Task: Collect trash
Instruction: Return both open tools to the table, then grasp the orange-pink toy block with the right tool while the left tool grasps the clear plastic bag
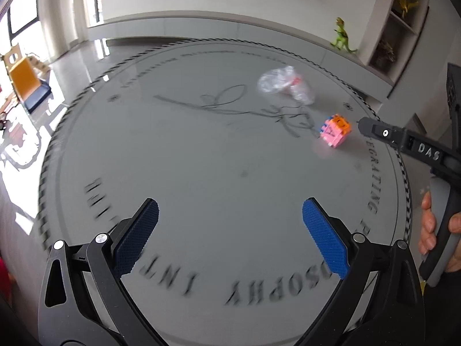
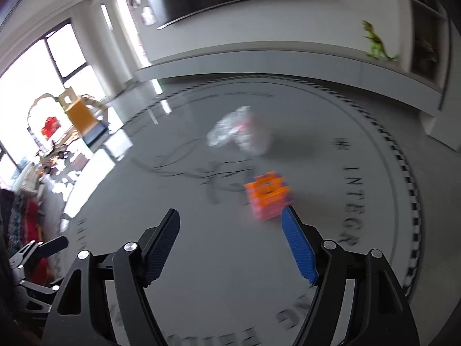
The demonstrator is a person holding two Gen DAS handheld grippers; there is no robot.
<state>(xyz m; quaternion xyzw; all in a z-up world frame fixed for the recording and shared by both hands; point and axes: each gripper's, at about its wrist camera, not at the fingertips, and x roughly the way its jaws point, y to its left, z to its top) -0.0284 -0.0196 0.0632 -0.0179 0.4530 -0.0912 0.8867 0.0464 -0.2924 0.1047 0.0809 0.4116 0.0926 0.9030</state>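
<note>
The left gripper (image 1: 230,236) is built of matte black, angular linkage arms that fork into two fingers, each joint capped by a round silver screw head. Both fingers carry long blue pads (image 1: 324,236) with a fine ribbed or knurled grain. Triangular cut-outs lighten the outer arms.

The right gripper (image 2: 230,248) has the same make: black arms, silver pivot screws, blue ribbed pads (image 2: 298,249). Seen from the left wrist camera, its side shows a black bar with a silver screw and raised pale letters reading "DAS", and a grey handle with a black trigger piece. A hand (image 1: 438,230) is at that handle; no sleeve shows.
</note>
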